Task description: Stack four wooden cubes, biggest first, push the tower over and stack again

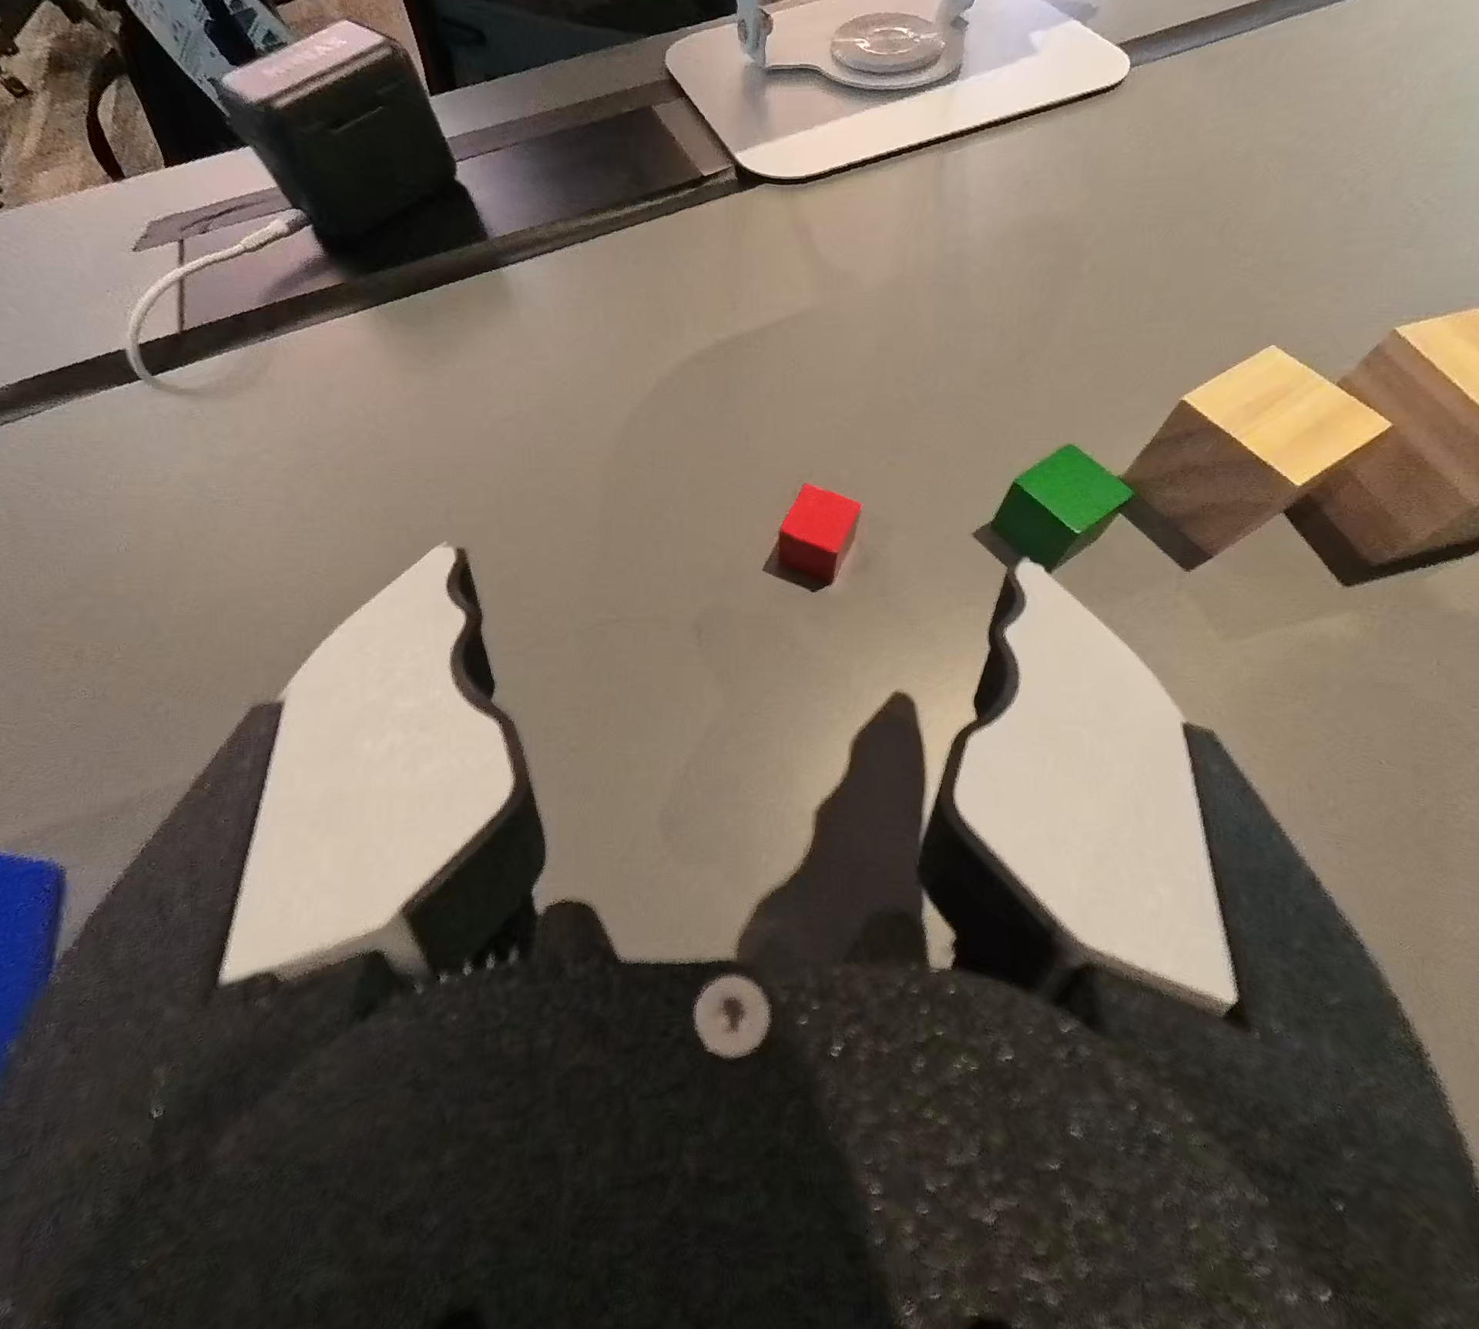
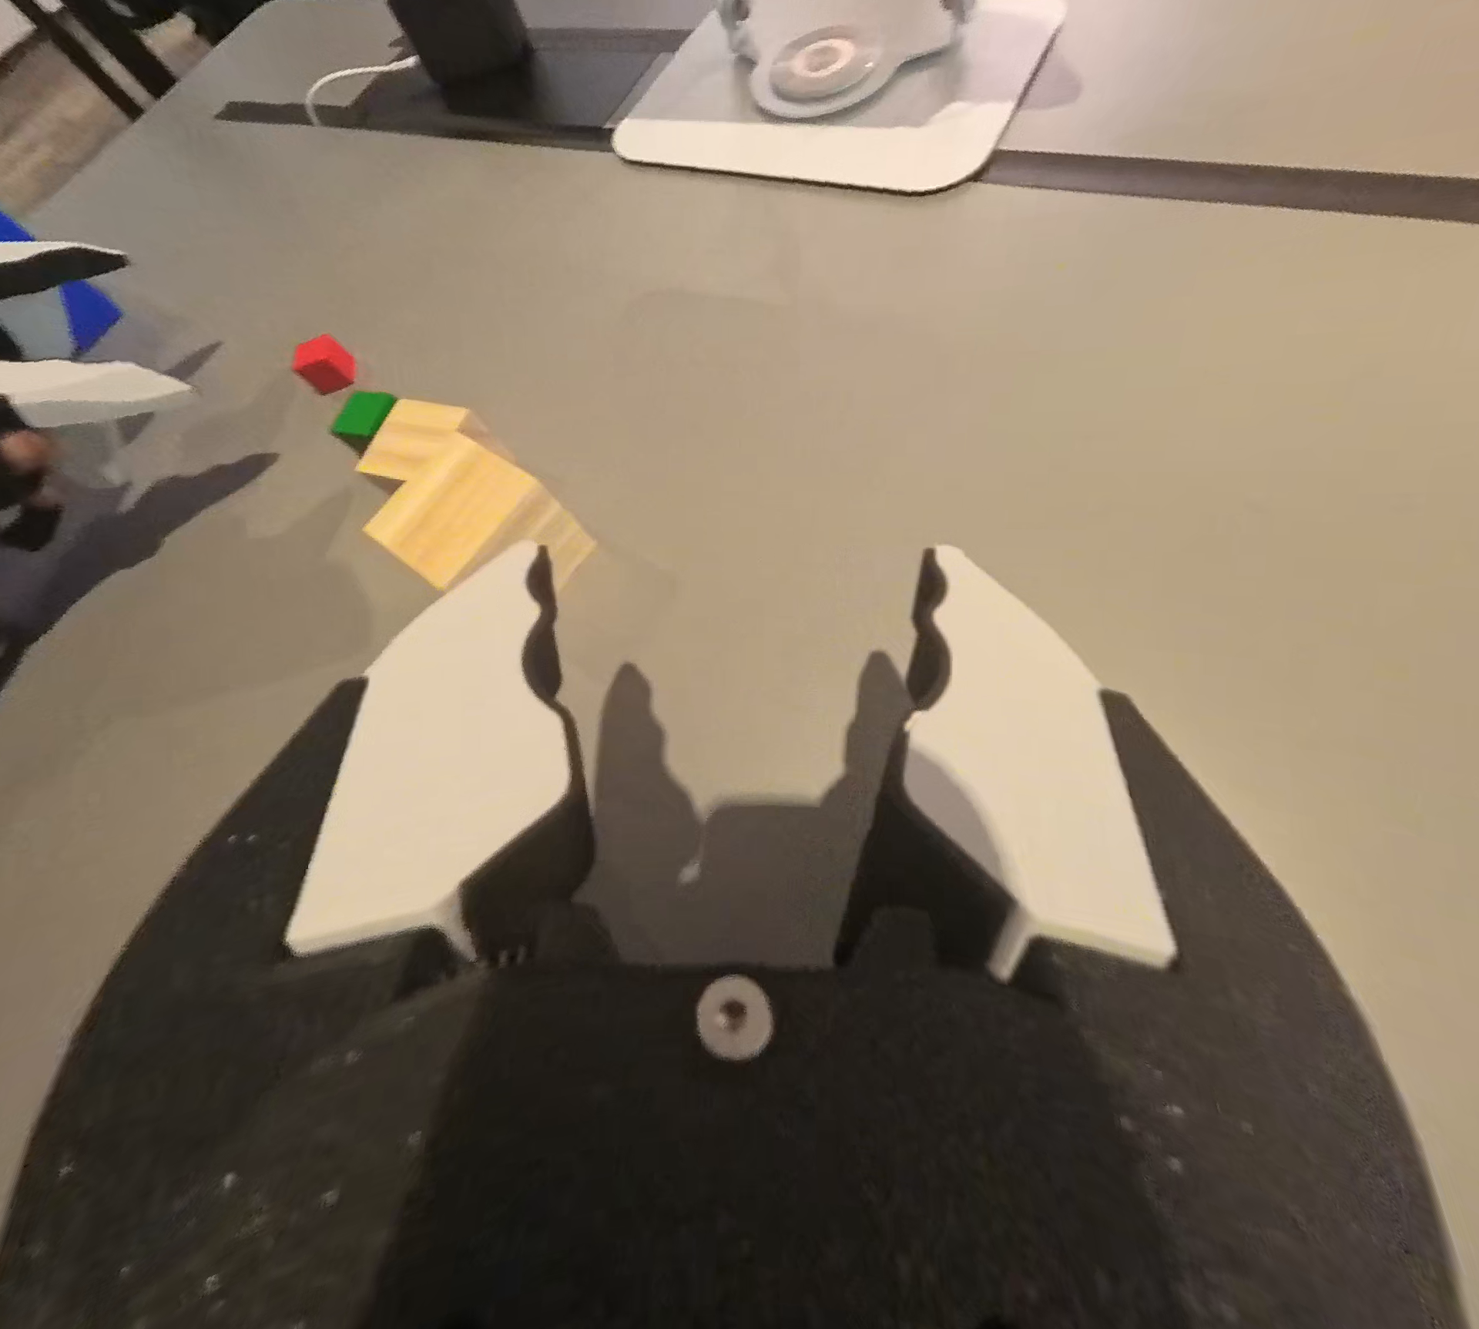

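Four cubes lie in a toppled row on the grey table. A small red cube (image 1: pixel 819 530) (image 2: pixel 324 363) lies alone. A green cube (image 1: pixel 1060 504) (image 2: pixel 364 413) touches a mid-size plain wooden cube (image 1: pixel 1256 450) (image 2: pixel 416 446), which leans on the largest wooden cube (image 1: pixel 1416 458) (image 2: pixel 472 510). My left gripper (image 1: pixel 736 562) is open and empty, just short of the red and green cubes. My right gripper (image 2: pixel 732 554) is open and empty, right of the largest cube. The left gripper's white fingers (image 2: pixel 88 390) show at the left edge of the right wrist view.
A lamp's silver base plate (image 1: pixel 896 90) (image 2: pixel 832 114) stands at the table's far side on a dark strip. A dark grey box (image 1: pixel 340 130) (image 2: pixel 456 18) with a white cable (image 1: pixel 168 306) stands left of it. A blue object (image 1: pixel 24 938) (image 2: pixel 88 314) lies at the left. Chairs stand beyond the table.
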The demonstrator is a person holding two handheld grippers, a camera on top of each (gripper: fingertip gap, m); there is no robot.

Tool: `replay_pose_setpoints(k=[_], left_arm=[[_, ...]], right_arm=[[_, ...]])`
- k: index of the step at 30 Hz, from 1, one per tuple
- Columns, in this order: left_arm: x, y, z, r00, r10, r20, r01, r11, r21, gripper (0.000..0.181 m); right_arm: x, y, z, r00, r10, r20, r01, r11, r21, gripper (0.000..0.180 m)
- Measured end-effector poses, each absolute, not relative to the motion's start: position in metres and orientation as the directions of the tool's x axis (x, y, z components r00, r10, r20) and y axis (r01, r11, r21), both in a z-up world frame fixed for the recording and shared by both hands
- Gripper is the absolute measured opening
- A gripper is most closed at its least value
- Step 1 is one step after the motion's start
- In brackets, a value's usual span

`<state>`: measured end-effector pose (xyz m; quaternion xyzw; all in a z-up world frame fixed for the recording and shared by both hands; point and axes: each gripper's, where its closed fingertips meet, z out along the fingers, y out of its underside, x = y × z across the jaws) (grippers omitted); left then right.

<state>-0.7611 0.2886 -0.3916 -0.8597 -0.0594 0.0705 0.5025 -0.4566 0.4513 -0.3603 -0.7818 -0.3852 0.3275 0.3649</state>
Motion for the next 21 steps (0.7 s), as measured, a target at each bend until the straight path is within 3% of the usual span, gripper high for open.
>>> replay_pose_setpoints(k=[10, 21], left_arm=[[-0.787, 0.24, -0.4, 0.937, 0.343, 0.062, 0.235, -0.489, -0.84, 0.127], [-0.784, 0.195, -0.396, 0.916, 0.392, 0.082, 0.275, -0.466, -0.841, 0.127]], right_arm=[[-0.4, 0.486, -0.368, 0.68, 0.715, -0.162, 0.325, -0.493, -0.807, 0.116], [-0.373, 0.481, -0.377, 0.691, 0.698, -0.186, 0.312, -0.521, -0.795, 0.114]])
